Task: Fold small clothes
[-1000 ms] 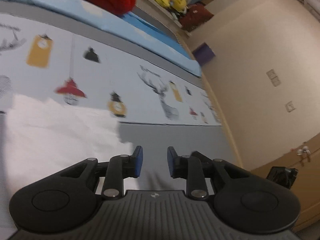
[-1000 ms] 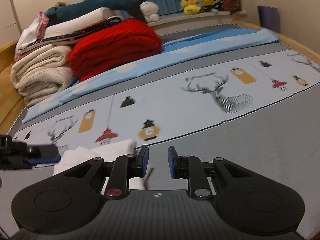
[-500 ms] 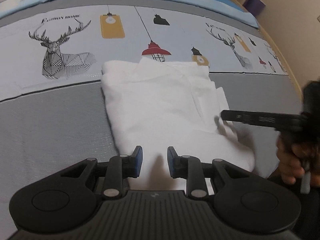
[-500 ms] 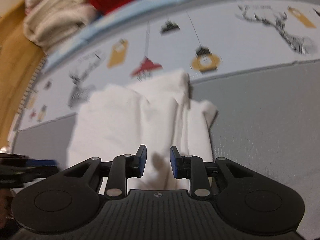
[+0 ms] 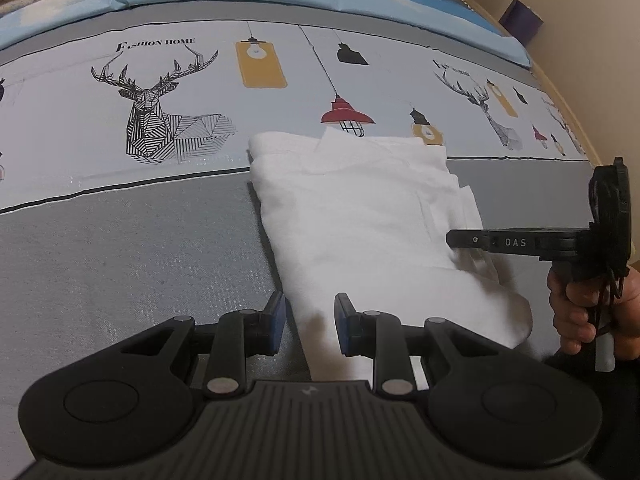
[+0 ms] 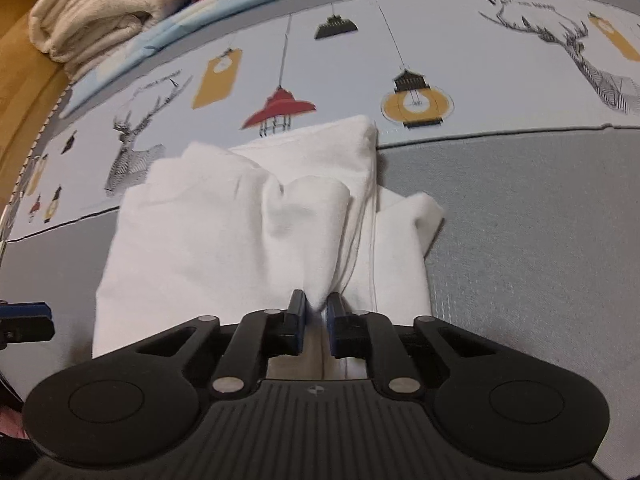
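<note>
White garment [image 6: 256, 236] lies partly folded on the bed [image 5: 120, 264], straddling the line between the grey band and the printed lamp-and-deer band. Several layers stacked, loose flap sticking out at its right side in the right wrist view.

Right gripper [image 6: 316, 316]: jaws have just been closing, now pinched on a raised ridge of the white cloth at the near edge. Fabric bunches up between the pads.

Left gripper [image 5: 310, 326]: jaws apart, hovering over the near left edge of the garment, cloth below the gap, pads not pressing on it.

Step in hand, my read: get a two-point hold on the near edge for the next fold.
- left needs to drop and close on the edge, not just the top layer
- lift both together, level, or the stack skews
- right pinch looks shallow; risk of slipping out or catching one layer only

Folded towels [image 6: 92, 20] stacked far left, well apart.
</note>
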{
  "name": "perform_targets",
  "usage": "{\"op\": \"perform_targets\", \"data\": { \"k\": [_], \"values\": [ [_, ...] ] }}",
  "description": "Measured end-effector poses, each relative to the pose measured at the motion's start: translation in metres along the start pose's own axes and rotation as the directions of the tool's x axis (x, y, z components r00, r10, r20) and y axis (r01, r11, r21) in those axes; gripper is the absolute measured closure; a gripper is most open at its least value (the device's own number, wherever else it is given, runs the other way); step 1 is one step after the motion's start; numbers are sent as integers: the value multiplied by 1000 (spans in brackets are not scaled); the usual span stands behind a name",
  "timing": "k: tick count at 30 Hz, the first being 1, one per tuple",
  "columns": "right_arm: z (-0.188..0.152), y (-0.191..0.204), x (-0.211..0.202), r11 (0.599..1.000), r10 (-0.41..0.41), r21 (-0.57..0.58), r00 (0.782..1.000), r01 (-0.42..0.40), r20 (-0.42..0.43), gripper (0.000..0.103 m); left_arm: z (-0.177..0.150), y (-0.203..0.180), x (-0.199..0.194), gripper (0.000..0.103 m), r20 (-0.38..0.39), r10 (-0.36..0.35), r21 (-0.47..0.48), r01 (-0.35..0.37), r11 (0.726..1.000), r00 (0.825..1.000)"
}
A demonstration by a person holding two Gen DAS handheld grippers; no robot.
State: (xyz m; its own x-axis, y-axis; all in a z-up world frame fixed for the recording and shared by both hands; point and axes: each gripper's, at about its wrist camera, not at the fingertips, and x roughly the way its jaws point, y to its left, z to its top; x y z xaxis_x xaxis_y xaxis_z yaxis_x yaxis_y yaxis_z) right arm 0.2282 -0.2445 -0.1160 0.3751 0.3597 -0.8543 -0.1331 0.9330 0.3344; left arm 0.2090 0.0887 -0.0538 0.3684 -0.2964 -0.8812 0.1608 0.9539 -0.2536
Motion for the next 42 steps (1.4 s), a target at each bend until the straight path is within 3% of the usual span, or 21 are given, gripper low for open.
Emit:
{"op": "perform_targets", "data": {
  "k": [3, 5, 7, 11, 13, 16, 18, 20, 23, 24, 25, 28, 32, 33, 34, 36, 39, 42],
  "values": [
    [2, -4, -29, 998, 53, 6, 992, -54, 115, 95, -2, -3, 0, 75, 0, -19, 8, 19, 1000, 1000],
    [3, -17, -58, 991, 114, 42, 966, -127, 231, 95, -4, -6, 0, 75, -1, -43, 21, 43, 999, 999],
    [0, -25, -69, 998, 58, 16, 964, -65, 260, 95, -6, -11, 0, 75, -7, -66, 50, 66, 997, 998],
    [-1, -43, -50, 997, -68, 34, 988, 64, 139, 93, -9, -25, 8, 75, -34, -72, 104, 75, 992, 997],
    [-2, -46, -52, 995, -95, 40, 986, 90, 139, 92, -10, -32, 12, 75, -43, -85, 123, 90, 988, 995],
    [-8, -49, -72, 998, -41, 55, 980, 31, 197, 81, -11, -45, 16, 75, -50, -115, 156, 121, 980, 992],
    [-13, -51, -74, 997, 44, 52, 985, -54, 165, 79, -13, -53, 21, 75, -59, -129, 180, 137, 974, 990],
    [-18, -50, -70, 996, 85, 11, 991, -87, 99, 79, -15, -60, 30, 75, -79, -132, 199, 146, 969, 988],
    [-32, -41, -50, 992, 18, -124, 999, -23, -48, 78, -24, -68, 54, 73, -145, -84, 245, 118, 962, 986],
    [-36, -38, -41, 987, -37, -159, 995, 22, -90, 67, -28, -71, 63, 73, -173, -54, 271, 101, 957, 983],
    [-38, -38, -38, 982, -73, -180, 992, 53, -101, 58, -33, -76, 70, 73, -201, -28, 299, 89, 950, 979],
    [-36, -44, -45, 988, -55, -150, 995, 43, -83, 59, -35, -86, 73, 69, -212, -1, 352, 77, 933, 977],
    [-29, -49, -54, 994, -36, -107, 999, 33, -21, 59, -16, -71, 54, 63, -143, -85, 236, 117, 965, 986],
    [-26, -48, -58, 995, -34, -97, 999, 34, 3, 58, -10, -65, 49, 55, -105, -89, 196, 108, 975, 990],
    [-23, -48, -60, 996, -38, -83, 999, 40, 28, 57, -5, -58, 47, 50, -62, -81, 150, 90, 985, 995],
    [-15, -51, -57, 998, -47, -39, 997, 50, 66, 57, 4, -44, 48, 49, -18, -43, 54, 44, 998, 999],
    [-6, -57, -49, 998, -47, 52, 996, 43, 79, 57, 8, -30, 61, 43, -10, -15, -56, 14, 998, 1000],
    [2, -59, -37, 991, -79, 109, 995, 72, 61, 57, 15, -30, 74, 41, -17, -11, -88, 10, 996, 1000]
  ]
}}
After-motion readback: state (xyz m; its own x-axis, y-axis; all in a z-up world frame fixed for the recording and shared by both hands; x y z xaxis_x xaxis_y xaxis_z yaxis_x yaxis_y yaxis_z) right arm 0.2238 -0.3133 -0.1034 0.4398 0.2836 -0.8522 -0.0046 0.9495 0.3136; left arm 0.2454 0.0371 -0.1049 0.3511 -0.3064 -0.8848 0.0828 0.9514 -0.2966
